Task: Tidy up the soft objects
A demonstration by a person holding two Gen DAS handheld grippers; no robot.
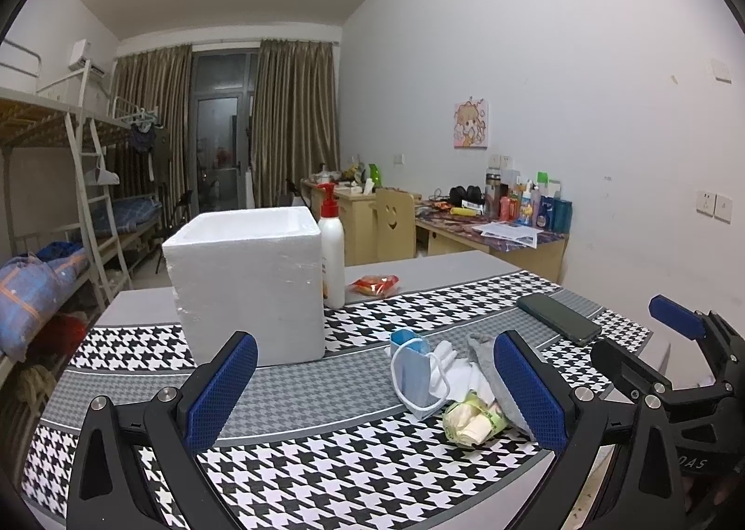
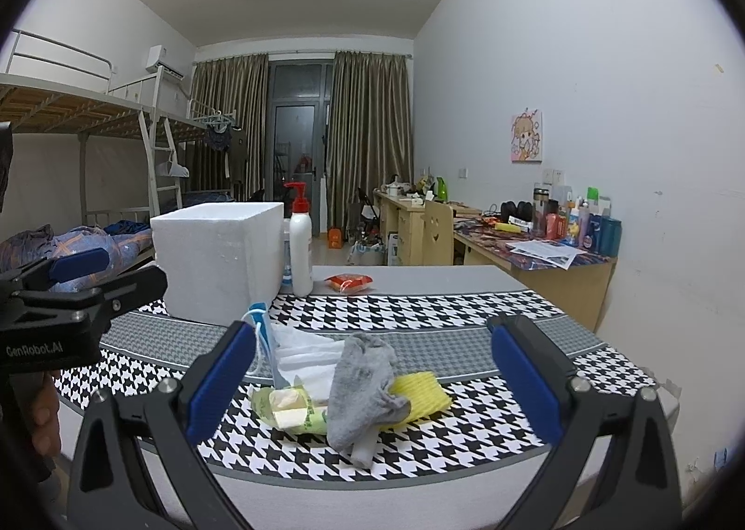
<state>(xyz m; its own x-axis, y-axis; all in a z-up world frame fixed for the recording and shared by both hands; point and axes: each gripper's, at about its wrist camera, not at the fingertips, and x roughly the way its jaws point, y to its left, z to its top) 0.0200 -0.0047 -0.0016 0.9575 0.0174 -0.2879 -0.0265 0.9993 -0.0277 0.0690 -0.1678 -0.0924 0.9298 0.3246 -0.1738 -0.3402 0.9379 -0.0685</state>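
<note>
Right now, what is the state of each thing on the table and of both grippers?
left gripper: open, empty
right gripper: open, empty
foam box: upright, no lid
pump bottle: upright
grey sock: crumpled on the pile
face mask: lying loose
phone: flat, screen dark

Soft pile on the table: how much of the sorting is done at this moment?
Done: nothing visibly; whether the foam box holds anything cannot be told. In hand: nothing; the left tool and right tool are both open and empty. Left: the grey sock, blue mask, white cloth, tissue pack and yellow sponge still lie heaped.
</note>
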